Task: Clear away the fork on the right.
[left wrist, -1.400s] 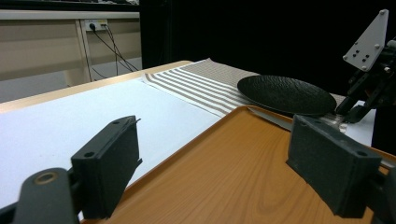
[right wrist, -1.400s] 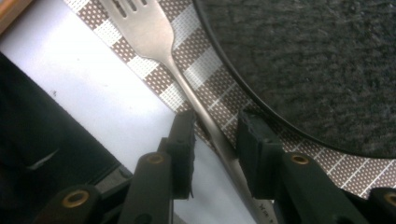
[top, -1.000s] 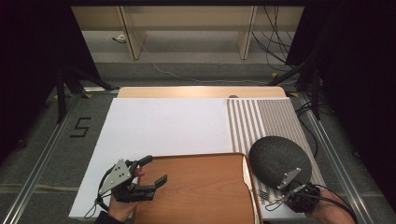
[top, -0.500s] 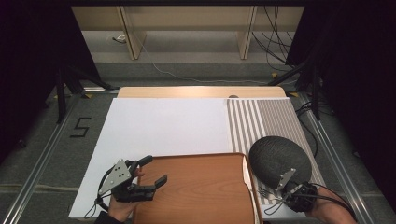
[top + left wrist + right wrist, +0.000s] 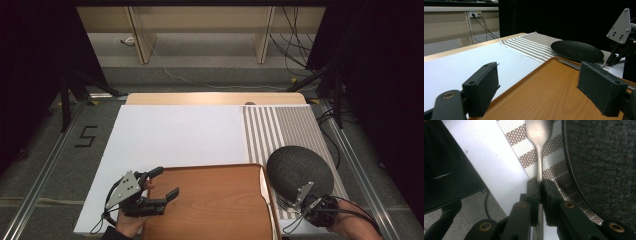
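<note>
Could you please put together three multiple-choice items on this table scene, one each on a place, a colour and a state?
1. Where does the plate lie?
A. on the striped placemat
B. on the wooden tray
C. on the floor

2. What colour is the plate?
A. white
B. black
C. red

3. How does the right gripper stand?
A. wide open above the plate
B. shut on nothing
C. shut on the utensil

Answers:
1 A: the high view shows the plate on the striped placemat, to the right of the tray.
2 B: it looks black and textured in the left gripper view.
3 C: the right gripper view shows the jaws, which have just been closing, pressed on the metal handle; the left gripper hovers open over the tray's left edge.
</note>
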Available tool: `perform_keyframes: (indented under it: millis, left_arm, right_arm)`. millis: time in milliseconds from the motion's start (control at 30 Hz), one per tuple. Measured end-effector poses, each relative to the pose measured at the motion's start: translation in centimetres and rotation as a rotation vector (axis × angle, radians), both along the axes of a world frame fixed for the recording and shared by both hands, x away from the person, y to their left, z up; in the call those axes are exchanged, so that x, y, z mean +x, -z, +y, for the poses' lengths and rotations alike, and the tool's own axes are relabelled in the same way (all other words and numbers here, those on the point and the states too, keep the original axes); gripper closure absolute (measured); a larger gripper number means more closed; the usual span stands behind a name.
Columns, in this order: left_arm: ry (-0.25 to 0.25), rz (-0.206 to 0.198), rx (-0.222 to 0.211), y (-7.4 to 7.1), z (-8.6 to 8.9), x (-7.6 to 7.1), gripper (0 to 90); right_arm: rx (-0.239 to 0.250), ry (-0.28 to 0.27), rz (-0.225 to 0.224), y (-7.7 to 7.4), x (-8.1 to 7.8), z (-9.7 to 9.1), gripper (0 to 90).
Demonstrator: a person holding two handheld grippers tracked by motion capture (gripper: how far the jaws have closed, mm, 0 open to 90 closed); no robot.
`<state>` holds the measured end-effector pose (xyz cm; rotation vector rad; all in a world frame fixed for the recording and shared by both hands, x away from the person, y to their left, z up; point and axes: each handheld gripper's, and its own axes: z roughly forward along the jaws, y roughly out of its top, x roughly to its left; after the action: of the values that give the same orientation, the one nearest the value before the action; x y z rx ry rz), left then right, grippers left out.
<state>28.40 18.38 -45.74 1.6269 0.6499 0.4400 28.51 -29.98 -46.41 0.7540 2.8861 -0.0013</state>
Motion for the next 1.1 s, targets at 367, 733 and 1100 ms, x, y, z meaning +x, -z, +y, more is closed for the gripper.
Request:
perform_keyframes:
  millis: [367,733,1100]
  left_arm:
    - [0.000,0.000,0.000,0.0,0.0,0.0,16.8]
    - [-0.001,0.001,-0.001,0.0,0.0,0.0,16.7]
    - [-0.001,-0.001,0.000,0.0,0.0,0.0,16.7]
  right_arm:
    - [0.047,-0.019,-0.037,-1.0,-0.3,0.2,84.8]
    - [0.255,0.036,-0.074,-2.7,-0.4,-0.5,84.9]
    - [0.546,0.088,-0.049,-3.9,-0.1,-0.9,84.9]
